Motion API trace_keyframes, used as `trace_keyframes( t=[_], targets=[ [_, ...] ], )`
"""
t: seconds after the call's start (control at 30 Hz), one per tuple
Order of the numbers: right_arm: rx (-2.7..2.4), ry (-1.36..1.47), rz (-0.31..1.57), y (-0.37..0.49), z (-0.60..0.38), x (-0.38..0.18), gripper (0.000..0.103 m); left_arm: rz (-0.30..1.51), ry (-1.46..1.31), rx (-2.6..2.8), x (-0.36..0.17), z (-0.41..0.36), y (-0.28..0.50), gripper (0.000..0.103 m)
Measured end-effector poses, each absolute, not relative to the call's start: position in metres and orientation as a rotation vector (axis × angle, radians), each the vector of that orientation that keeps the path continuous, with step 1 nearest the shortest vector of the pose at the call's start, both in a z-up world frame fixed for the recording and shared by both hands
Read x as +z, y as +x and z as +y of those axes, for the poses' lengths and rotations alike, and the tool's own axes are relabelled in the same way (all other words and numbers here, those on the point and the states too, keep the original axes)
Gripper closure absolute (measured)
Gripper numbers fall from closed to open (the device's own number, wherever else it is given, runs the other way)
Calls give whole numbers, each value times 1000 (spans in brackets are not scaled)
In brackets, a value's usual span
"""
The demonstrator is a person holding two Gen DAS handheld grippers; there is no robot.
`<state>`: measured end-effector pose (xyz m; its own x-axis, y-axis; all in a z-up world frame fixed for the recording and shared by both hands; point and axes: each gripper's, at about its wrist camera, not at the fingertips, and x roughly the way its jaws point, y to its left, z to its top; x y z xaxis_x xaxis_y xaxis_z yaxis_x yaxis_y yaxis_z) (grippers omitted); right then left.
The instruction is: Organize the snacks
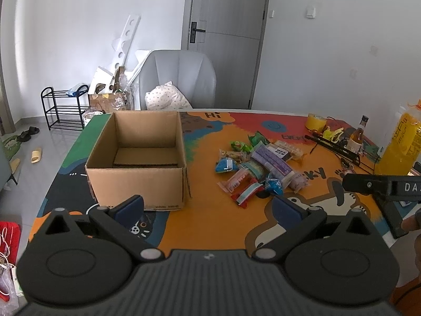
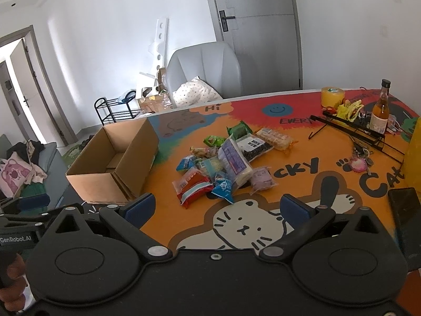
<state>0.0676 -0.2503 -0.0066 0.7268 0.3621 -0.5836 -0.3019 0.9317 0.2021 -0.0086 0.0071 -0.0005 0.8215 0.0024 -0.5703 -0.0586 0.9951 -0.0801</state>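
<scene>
Hovering, both spread empty: left gripper (image 1: 208,206), right gripper (image 2: 217,206); one cardboard box (image 1: 136,158), one snack pile (image 2: 223,163)

Far surface edge: yellow tape roll (image 2: 332,97), glass bottle (image 2: 380,109), black wire rack (image 2: 350,129)
Behind surface: grey chair (image 1: 178,78), polka-dot pillow (image 1: 167,97)
Floor, left: black shoe rack (image 1: 64,107)

Two matching black hand-held tongs with blue pads

The left tongs (image 1: 208,208) and the right tongs (image 2: 217,208) share one build: a ribbed matte-black body, two round black housings with a shallow disc pressed into each, angled link bars pinned by silver-grey rivets, triangular cut-outs at the outer corners, and dark blue pads (image 1: 130,206) on the finger ends. White lettering "GenRobot.AI" marks one side, and white letters "DAS" show on the other tool's flank.
</scene>
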Motion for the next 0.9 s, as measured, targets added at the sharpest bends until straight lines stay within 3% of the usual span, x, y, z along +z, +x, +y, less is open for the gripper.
trace_keyframes(
  t=[0.9],
  targets=[
    [351,125,664,80,-263,-15,0,552,-153,-4,-2,4,1,0]
  ],
)
